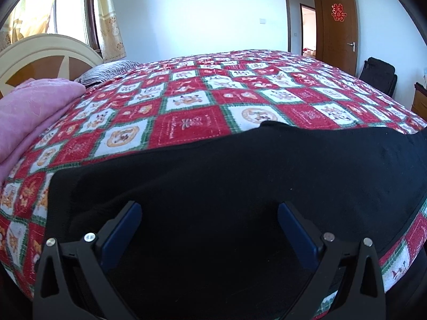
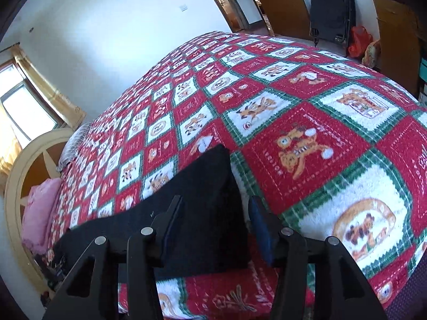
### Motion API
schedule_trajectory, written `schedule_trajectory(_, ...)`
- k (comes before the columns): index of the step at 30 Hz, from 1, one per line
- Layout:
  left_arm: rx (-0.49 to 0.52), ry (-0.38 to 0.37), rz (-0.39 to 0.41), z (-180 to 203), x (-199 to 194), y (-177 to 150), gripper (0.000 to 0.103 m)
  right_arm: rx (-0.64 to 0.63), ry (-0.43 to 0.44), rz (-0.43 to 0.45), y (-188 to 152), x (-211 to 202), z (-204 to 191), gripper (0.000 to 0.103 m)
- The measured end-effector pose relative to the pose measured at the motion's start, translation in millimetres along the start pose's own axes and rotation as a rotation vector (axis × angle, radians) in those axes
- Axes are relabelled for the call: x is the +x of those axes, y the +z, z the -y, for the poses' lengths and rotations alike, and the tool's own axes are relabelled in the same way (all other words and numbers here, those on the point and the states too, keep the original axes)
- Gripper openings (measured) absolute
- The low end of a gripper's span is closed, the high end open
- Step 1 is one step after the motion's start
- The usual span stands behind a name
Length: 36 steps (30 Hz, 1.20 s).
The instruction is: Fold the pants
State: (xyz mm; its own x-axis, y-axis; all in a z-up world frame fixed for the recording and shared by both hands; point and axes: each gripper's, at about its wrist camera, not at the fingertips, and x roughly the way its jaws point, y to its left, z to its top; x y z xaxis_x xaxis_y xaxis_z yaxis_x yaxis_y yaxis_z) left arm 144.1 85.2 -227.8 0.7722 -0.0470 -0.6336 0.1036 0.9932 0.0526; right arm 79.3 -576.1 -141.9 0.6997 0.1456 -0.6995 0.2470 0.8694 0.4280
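The black pants lie flat along the near side of the bed, on a red, white and green checked bedspread. My left gripper hovers over their middle, open wide, with only dark cloth below its blue pads. In the right wrist view one end of the pants tapers to a corner pointing away from me. My right gripper is open astride that end. Its left finger lies over the cloth. Its right finger stands just off the cloth's edge, above the bedspread.
A folded pink blanket and a striped pillow lie by the cream headboard at the left. Beyond the bed are an open wooden door, a black suitcase, a wooden cabinet and a curtained window.
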Motion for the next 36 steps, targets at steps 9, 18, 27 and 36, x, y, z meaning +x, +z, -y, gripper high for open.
schedule_trajectory(9,-0.039,-0.009,0.01,-0.9,0.5,-1.9,0.103,-0.03,-0.051,0.005,0.9,13.0,-3.7,0.036)
schedule_trajectory(18,-0.067,-0.031,-0.007,-1.9,-4.1,-1.6,0.103,-0.003,-0.034,0.029,0.0,4.0,1.6,0.014)
schedule_trajectory(27,-0.072,-0.078,0.028,11.4,-27.8,12.5,0.103,-0.068,-0.015,0.099,-2.2,-16.7,-38.7,0.011)
schedule_trajectory(36,-0.056,-0.183,0.023,33.2,-38.6,24.0,0.103,-0.203,0.029,0.134,-14.6,-31.5,-117.7,0.009)
